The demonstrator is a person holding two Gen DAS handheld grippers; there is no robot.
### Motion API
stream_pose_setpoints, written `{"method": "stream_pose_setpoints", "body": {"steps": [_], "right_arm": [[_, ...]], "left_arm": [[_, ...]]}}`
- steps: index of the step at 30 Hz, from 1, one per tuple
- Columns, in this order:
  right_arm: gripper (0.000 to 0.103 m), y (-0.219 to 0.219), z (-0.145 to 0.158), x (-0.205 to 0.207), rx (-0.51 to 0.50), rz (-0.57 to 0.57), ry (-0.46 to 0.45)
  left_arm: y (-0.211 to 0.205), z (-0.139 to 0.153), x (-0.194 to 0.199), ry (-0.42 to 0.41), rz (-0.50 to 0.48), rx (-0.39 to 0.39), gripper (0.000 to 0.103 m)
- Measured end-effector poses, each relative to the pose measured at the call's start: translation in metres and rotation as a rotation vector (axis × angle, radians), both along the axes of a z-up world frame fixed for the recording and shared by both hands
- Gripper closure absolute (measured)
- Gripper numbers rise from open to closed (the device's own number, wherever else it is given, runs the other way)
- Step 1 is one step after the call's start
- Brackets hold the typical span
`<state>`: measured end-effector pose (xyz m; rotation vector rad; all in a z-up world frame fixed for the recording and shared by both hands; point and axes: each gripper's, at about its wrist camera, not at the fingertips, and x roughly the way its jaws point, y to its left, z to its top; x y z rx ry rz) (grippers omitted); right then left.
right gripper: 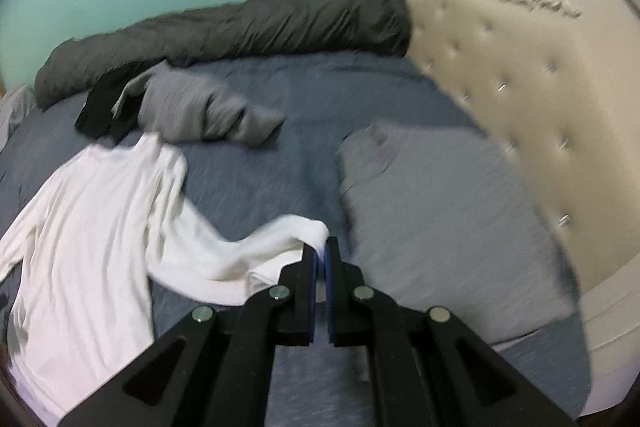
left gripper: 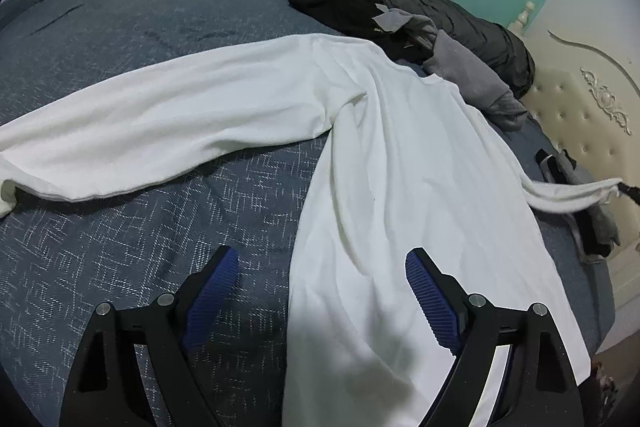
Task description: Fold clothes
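A white long-sleeved shirt [left gripper: 400, 163] lies spread on the blue bedspread [left gripper: 120, 235], one sleeve stretched out to the left. My left gripper [left gripper: 322, 259] hovers open over the shirt's lower left edge, with nothing between its blue pads. In the right wrist view the same white shirt [right gripper: 80, 227] lies at the left, and my right gripper [right gripper: 320, 249] is shut on the cuff of its other sleeve [right gripper: 288, 231], lifting it off the bed. From the left wrist view that sleeve's end [left gripper: 580, 195] is pulled out to the right.
A rolled dark grey duvet [right gripper: 224, 27] lies along the teal wall. Grey and black clothes [right gripper: 200, 107] are piled near it, also in the left wrist view [left gripper: 360, 7]. A grey pillow [right gripper: 440, 207] lies by the cream tufted headboard [right gripper: 520, 87].
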<state>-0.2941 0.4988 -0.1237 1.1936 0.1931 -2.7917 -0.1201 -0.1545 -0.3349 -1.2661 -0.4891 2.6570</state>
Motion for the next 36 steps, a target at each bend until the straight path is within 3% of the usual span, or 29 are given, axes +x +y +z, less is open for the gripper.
{"method": "stream_pose_setpoints", "body": {"steps": [9,16,27,30,36], "right_arm": [[0.1,0.061,0.037,-0.043,0.038,-0.155,0.007],[0.1,0.101,0.034,-0.08,0.081,-0.27,-0.035],[0.098,0.147,-0.01,-0.12,0.139,-0.368,-0.148],[0.089,0.157,-0.021,-0.122,0.201,-0.404,-0.175],[0.089,0.182,-0.005,-0.096,0.202,-0.495,-0.113]], "left_arm": [[-0.003,0.005,0.002,0.017,0.021,-0.014,0.014],[-0.003,0.004,0.001,0.016,0.027,-0.017,0.014],[0.002,0.001,-0.004,0.011,0.024,-0.033,0.014],[0.006,0.001,-0.004,0.009,0.018,-0.036,0.014],[0.01,0.002,-0.003,0.011,0.014,-0.033,0.013]]}}
